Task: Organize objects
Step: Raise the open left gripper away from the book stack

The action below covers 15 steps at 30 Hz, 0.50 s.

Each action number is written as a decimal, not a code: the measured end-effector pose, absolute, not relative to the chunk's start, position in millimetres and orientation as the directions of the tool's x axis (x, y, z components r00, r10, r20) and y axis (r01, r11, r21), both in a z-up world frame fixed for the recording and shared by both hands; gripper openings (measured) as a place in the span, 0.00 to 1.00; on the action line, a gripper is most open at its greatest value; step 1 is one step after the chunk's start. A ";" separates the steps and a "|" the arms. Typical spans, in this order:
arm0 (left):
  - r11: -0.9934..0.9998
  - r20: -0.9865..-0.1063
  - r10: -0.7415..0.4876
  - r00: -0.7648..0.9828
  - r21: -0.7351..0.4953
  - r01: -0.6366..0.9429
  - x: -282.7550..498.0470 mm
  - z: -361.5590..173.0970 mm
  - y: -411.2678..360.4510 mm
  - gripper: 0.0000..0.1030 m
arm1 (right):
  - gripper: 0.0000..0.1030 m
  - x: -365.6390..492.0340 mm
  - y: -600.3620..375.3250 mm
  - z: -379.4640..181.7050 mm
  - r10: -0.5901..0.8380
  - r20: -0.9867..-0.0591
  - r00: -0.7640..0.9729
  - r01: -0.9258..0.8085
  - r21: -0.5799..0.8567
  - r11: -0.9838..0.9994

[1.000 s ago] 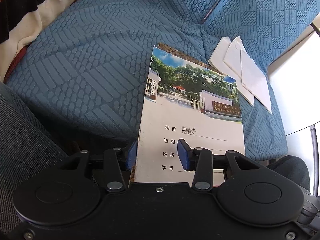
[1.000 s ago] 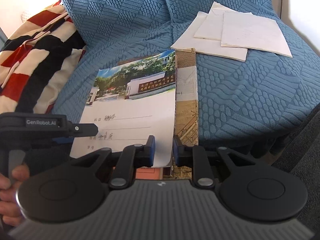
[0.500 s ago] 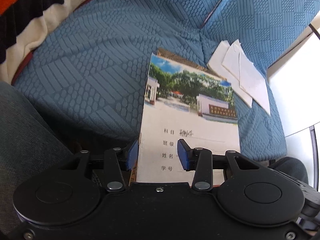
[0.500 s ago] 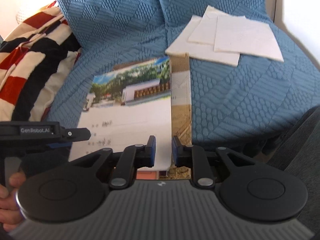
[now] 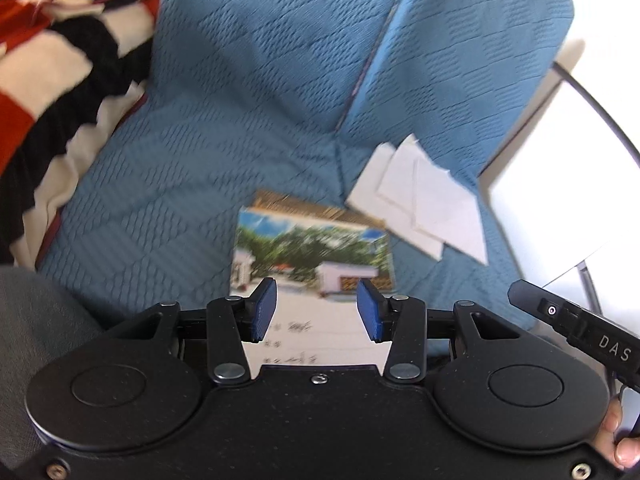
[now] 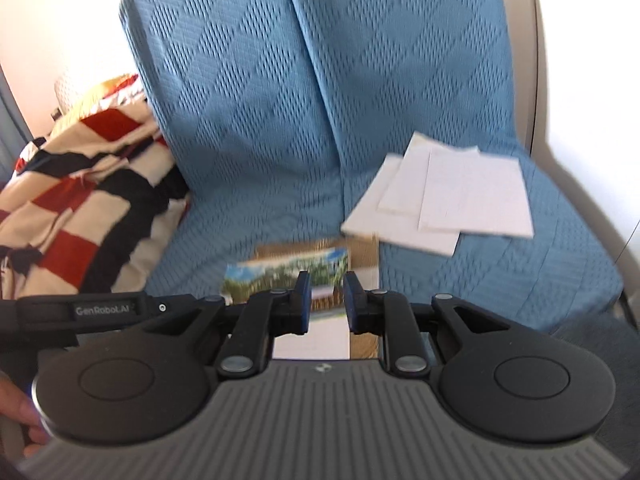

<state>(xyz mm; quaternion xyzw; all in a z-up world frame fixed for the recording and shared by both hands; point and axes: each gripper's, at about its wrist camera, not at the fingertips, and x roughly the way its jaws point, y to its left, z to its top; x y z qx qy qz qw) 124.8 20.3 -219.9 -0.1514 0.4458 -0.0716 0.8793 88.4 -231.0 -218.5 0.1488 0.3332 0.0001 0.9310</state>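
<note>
A notebook (image 5: 312,248) with a photo cover lies flat on the blue sofa seat (image 5: 168,200), on top of a brown-patterned book (image 5: 296,202). My left gripper (image 5: 316,286) hovers above the notebook's near end, open, with nothing between its blue pads (image 5: 264,308). In the right wrist view the same notebook (image 6: 280,272) and brown book (image 6: 366,256) lie below my right gripper (image 6: 327,280). Its jaws stand a narrow gap apart and hold nothing. Several loose white sheets (image 5: 420,204) (image 6: 452,196) lie fanned out to the right of the books.
A red, black and cream striped blanket (image 5: 52,60) (image 6: 80,184) is heaped at the seat's left end. The sofa's pale armrest (image 6: 560,120) bounds the right side. A person's fingers (image 5: 624,440) grip the tool handles. Bare blue cover (image 6: 500,280) lies right of the books.
Both grippers have risen and drawn back from the notebook, which stays on the seat and looks smaller. Both views have tilted up, so the sofa back shows. The jaw gaps look unchanged.
</note>
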 end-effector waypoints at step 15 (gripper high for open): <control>0.949 -0.688 -0.289 0.666 -0.298 0.103 107.4 -157.2 -13.3 0.49 | 0.21 59.8 -240.8 -195.6 0.044 -0.594 0.803 0.138 0.257 0.956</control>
